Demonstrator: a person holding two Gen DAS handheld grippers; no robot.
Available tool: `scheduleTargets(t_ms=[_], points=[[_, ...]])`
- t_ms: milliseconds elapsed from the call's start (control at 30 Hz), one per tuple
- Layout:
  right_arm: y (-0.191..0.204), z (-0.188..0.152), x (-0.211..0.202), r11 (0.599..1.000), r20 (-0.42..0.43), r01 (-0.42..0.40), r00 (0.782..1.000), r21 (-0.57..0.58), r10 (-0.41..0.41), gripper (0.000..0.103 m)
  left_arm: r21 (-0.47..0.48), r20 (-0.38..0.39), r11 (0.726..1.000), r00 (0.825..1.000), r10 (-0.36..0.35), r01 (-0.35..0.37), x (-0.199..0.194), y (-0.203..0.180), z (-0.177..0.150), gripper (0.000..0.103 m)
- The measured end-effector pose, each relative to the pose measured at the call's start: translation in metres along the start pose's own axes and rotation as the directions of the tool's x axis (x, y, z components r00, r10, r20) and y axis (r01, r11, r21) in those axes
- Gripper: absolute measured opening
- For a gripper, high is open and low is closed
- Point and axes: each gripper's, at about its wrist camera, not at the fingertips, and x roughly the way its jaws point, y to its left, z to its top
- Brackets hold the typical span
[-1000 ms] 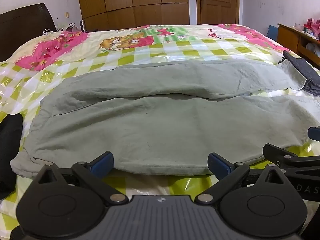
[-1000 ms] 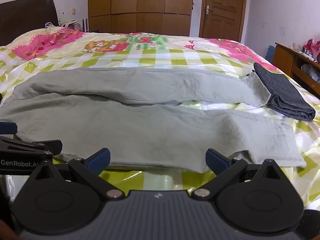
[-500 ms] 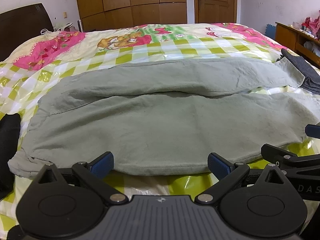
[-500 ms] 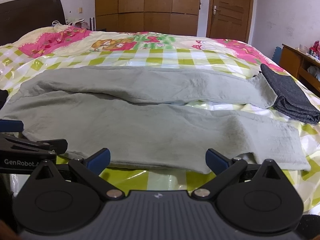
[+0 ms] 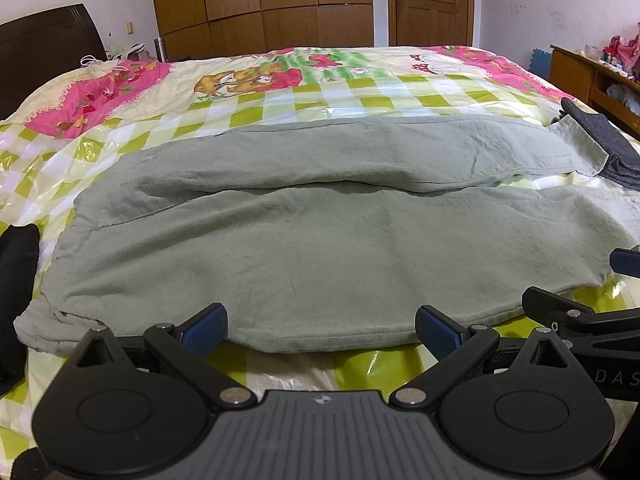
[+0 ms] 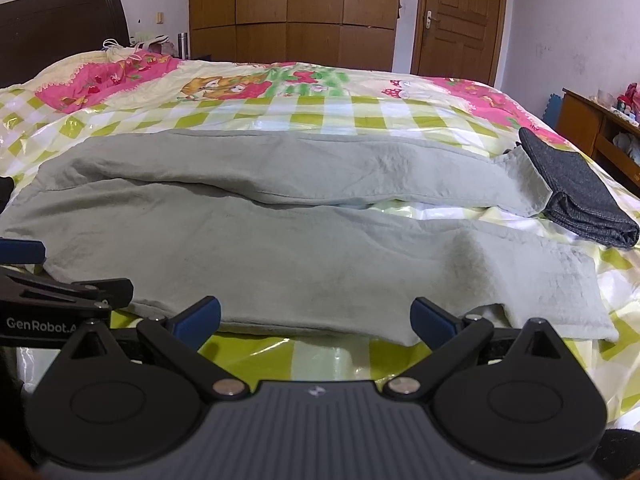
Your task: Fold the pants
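Grey-green pants (image 5: 320, 248) lie spread flat across the bed, waist at the left, both legs running to the right, also in the right wrist view (image 6: 280, 240). My left gripper (image 5: 320, 330) is open and empty at the near edge of the near leg, towards the waist. My right gripper (image 6: 316, 322) is open and empty at the same near edge, towards the cuffs. Each gripper shows at the edge of the other's view: the right gripper (image 5: 580, 320) and the left gripper (image 6: 60, 300).
The bed (image 5: 280, 96) has a green-checked and pink floral cover under clear plastic. Folded dark grey cloth (image 6: 576, 192) lies by the far cuff at the right. A black garment (image 5: 16, 264) lies left of the waist. A wooden cabinet (image 6: 592, 128) stands at right, a wardrobe (image 6: 292, 12) behind.
Both grippers have risen and tipped slightly, so the pants sit lower in view. The pants have not moved; both grippers remain open.
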Motion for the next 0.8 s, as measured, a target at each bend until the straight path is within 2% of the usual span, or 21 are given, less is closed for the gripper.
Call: scheduleTargets(t_ms=[800], points=[[-0.0005, -0.0001, -0.0007, 1.0, -0.001, -0.003, 1.0, 0.0, 0.003, 0.097, 0.001, 0.0, 1.0, 1.0, 0.002, -0.002, -0.0001, -0.0005, -0.0002, 0.103]])
